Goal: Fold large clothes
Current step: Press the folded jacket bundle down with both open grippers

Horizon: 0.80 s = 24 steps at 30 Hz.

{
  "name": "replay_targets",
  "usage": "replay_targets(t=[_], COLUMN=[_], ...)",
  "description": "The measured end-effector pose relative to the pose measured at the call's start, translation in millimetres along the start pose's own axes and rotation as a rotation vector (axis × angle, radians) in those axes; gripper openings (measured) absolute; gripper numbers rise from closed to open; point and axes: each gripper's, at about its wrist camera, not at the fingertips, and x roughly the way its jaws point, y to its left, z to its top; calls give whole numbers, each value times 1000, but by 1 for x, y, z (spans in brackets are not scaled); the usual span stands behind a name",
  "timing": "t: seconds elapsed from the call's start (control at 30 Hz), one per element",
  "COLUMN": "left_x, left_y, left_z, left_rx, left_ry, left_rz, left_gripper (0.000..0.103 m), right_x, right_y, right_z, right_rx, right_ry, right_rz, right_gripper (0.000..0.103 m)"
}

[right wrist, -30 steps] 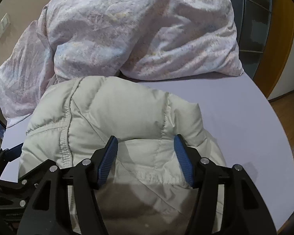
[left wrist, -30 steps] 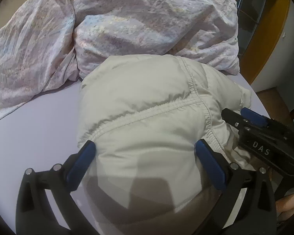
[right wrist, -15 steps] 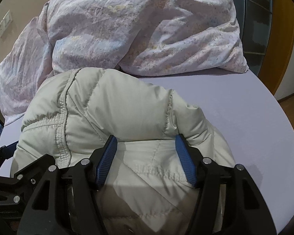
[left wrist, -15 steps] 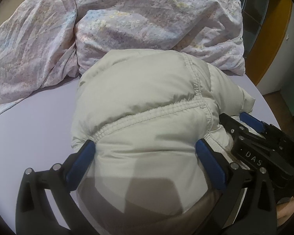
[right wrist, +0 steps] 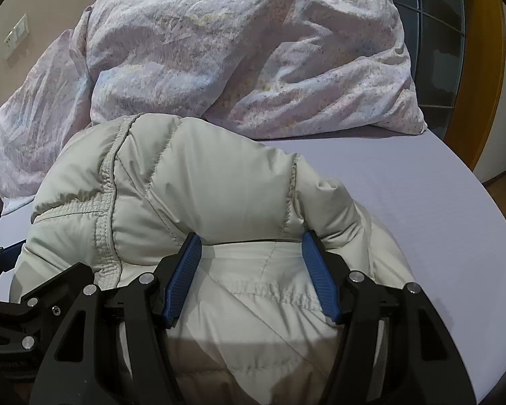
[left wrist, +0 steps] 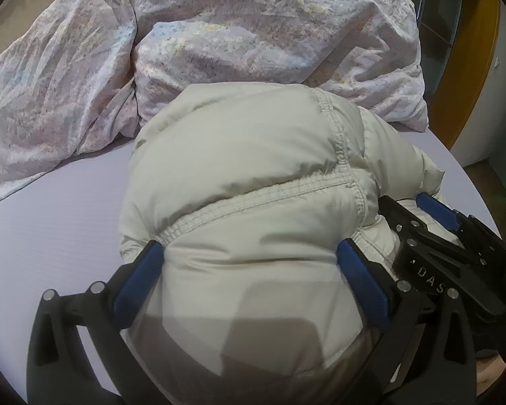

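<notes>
While both the left gripper (left wrist: pixel 249 270) and right gripper (right wrist: pixel 251 270) straddle the bundled puffer jacket (left wrist: pixel 253 182) with jaws spread, unclenched, the fold seems underway, next needing a firm press flat onto the bed sheet (right wrist: pixel 421 185).

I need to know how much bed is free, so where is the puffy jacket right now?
The jacket lies bunched on the purple sheet in both views, just in front of the crumpled duvet, between both tools' fingers.

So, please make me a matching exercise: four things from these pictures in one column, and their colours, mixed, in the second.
Things:
1. puffy jacket
2. bed sheet
3. crumpled duvet
4. pads of the right tongs

Colours:
A. blue
B. plain lilac
C. pale beige
D. pinkish with a pastel pattern

Pairs: 1-C, 2-B, 3-D, 4-A
</notes>
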Motion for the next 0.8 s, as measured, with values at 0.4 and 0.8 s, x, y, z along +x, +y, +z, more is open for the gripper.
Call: replay_targets(t=[0.4, 0.8], left_x=[0, -26], left_y=[-2, 33], left_z=[-6, 19], left_rx=[1, -58], left_ry=[-45, 107], left_rz=[16, -71], left_gripper=[101, 101], right_x=[1, -23], right_y=[0, -18], right_z=[-2, 24], right_rx=[-4, 36], right_ry=[-8, 201], right_rz=[0, 83], right_gripper=[64, 88])
